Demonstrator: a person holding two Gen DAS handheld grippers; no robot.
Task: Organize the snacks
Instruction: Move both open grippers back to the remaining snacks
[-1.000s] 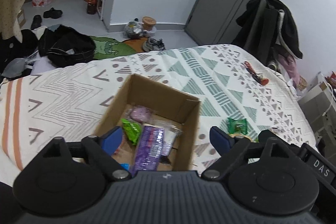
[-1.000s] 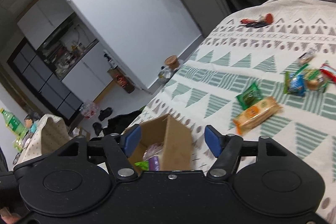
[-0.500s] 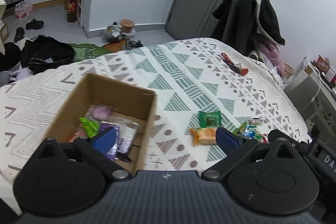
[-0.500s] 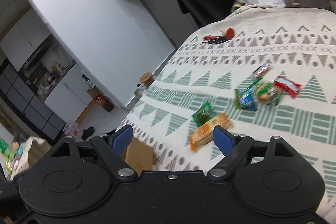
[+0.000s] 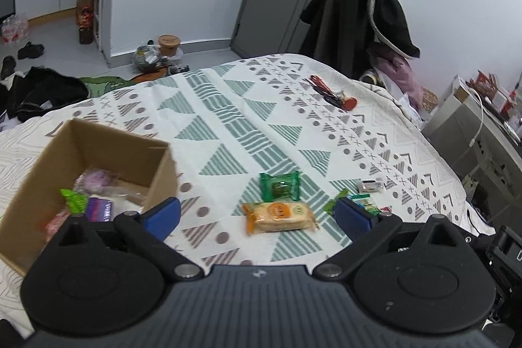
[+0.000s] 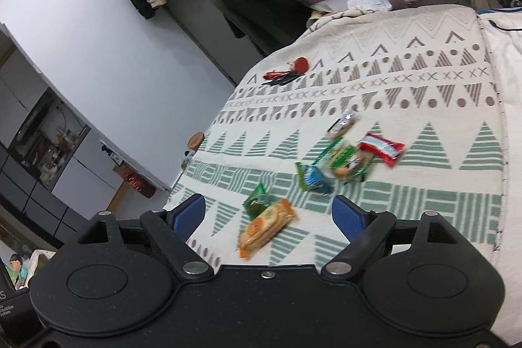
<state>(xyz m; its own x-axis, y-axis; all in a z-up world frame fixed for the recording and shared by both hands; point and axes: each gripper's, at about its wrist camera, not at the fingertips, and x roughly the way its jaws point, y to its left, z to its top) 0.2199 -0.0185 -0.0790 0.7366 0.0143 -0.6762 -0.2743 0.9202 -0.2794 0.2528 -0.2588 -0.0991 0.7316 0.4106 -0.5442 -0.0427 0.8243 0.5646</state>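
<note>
Reaching for orange cracker pack (image 5: 280, 215), lying flat on bedspread (image 5: 228, 126), touching green packet (image 5: 280, 189). Left gripper (image 5: 257, 216) and right gripper (image 6: 268, 214) both empty, jaws wide apart. Best to straddle pack across short side, press into soft quilt, avoid snagging neighbour. Cardboard box (image 5: 130, 152) to left holds purple, green, pink wrappers; room left.

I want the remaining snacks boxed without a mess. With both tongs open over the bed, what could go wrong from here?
1. The orange cracker pack and the green packet lie very close together; closing on one may nudge or catch the other.
2. The small snacks are piled up, so a grab could scatter them.
3. The cardboard box sits on soft bedding; bumping it might tip it.
</note>
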